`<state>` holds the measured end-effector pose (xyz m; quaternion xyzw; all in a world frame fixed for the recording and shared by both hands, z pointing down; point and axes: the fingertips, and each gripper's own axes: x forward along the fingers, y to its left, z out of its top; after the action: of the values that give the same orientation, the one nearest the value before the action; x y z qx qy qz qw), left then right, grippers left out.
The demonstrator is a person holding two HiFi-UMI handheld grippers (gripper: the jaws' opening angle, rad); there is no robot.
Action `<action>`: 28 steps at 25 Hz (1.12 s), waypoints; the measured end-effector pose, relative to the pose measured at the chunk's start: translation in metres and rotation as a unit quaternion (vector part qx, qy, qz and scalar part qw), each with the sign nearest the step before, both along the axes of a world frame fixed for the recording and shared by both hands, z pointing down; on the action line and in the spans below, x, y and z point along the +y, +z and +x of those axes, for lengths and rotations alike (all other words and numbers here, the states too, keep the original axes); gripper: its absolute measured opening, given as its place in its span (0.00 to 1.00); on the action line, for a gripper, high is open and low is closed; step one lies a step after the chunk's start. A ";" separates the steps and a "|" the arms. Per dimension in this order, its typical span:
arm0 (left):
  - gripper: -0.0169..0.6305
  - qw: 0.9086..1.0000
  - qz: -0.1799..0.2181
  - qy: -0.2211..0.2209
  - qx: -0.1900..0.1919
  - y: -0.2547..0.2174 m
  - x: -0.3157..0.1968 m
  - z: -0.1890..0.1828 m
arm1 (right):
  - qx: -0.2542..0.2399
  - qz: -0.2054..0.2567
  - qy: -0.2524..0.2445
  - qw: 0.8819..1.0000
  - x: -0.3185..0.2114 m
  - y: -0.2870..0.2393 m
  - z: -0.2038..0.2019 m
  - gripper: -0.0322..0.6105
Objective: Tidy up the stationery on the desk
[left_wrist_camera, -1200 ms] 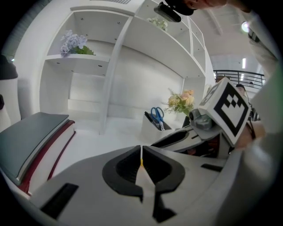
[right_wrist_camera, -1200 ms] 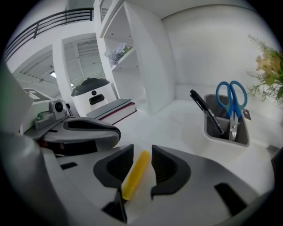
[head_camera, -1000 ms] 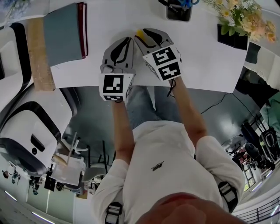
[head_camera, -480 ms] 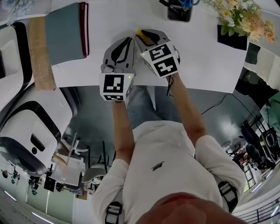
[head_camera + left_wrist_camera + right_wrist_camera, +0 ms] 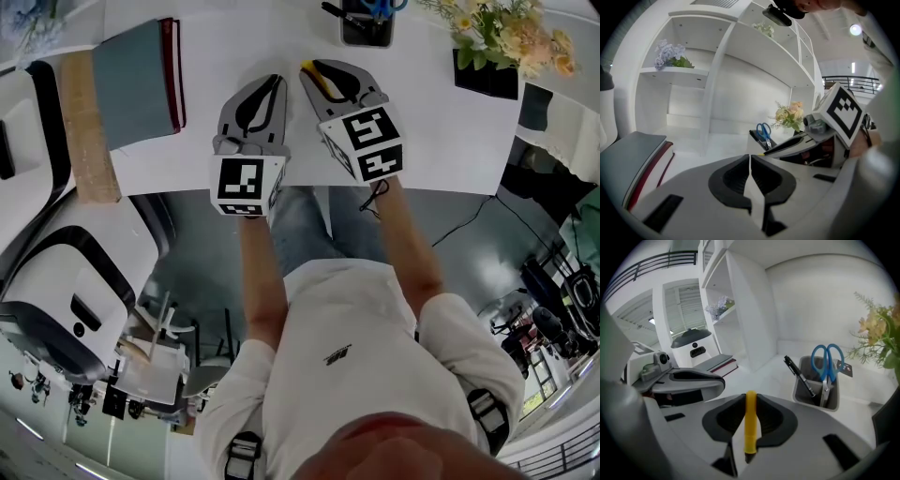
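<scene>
one piece of stationery, a yellow pen [image 5: 750, 423], was in hand: the right gripper [image 5: 750, 414] had just been closing, and its jaws stood narrowly apart with the pen pinched between the pads over the middle of the white counter [image 5: 427, 122]. the left gripper [image 5: 751, 180] sat just beside it at its 9 o'clock, jaws together on nothing. a grey pen holder [image 5: 816, 391] stood at about 1 o'clock from the right gripper, already carrying blue scissors [image 5: 826, 359] and a black pen [image 5: 798, 375]. stacked books [image 5: 136, 80] lay at the left gripper's 10 o'clock. by my reading the pick-up was done and the drop into the holder was left. i saw no other loose stationery in these views, so the tidying looked close to finished.
</scene>
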<state>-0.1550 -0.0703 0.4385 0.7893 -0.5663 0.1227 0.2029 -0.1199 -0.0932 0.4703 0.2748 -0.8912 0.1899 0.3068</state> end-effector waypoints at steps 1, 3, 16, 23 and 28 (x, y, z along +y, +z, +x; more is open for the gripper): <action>0.03 1.000 0.003 0.003 0.001 -0.003 -0.002 0.002 | -0.006 0.005 0.006 1.000 -0.003 -0.006 0.003 0.14; 0.03 1.000 0.008 0.008 0.002 -0.007 -0.006 0.007 | -0.018 0.013 0.017 1.000 -0.007 -0.017 0.009 0.14; 0.03 0.998 0.050 0.045 0.005 -0.050 -0.042 0.040 | -0.095 0.086 0.099 0.987 -0.054 -0.106 0.054 0.14; 0.03 0.997 0.062 0.055 0.004 -0.062 -0.061 0.051 | -0.122 0.123 0.122 0.977 -0.089 -0.137 0.067 0.14; 0.03 0.996 0.066 0.066 0.003 -0.065 -0.076 0.059 | -0.145 0.134 0.143 0.970 -0.109 -0.140 0.069 0.14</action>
<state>-0.0957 -0.1459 0.3730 0.8371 -0.5191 0.0960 0.1436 -0.0513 -0.2023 0.3301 0.4077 -0.8949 0.1484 0.1046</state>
